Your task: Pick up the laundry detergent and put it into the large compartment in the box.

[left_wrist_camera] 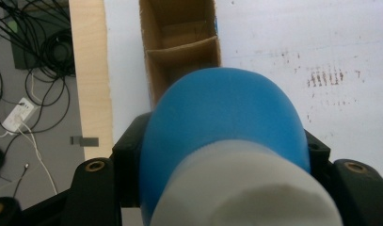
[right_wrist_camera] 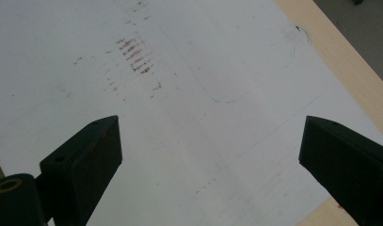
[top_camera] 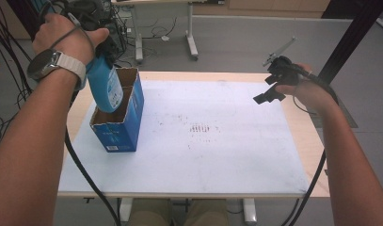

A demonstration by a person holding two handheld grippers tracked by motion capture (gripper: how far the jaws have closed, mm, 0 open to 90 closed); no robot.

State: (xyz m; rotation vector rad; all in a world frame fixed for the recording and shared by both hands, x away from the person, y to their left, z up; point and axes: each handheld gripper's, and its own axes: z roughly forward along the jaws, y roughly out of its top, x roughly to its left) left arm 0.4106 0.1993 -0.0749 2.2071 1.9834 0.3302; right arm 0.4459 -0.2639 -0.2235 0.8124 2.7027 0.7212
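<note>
High view: left gripper [top_camera: 102, 49] clamped on blue bottle [top_camera: 104, 87], bottle tilted, base dipping into near compartment of blue cardboard box [top_camera: 121, 129] at table's [top_camera: 316, 141] left side. Left gripper view: jaws tight against both flanks of bottle [left_wrist_camera: 222, 122], white cap nearest camera, box [left_wrist_camera: 179, 42] below. Right gripper [top_camera: 269, 92] spread wide, holding nothing, hovering above white sheet [top_camera: 217, 155] near right edge.

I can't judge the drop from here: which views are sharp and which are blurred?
Left gripper view: the blue bottle fills the near field and is soft; the box beyond is sharper. High view: evenly lit and sharp. Right gripper view: the table sheet is clear, without glare.
</note>
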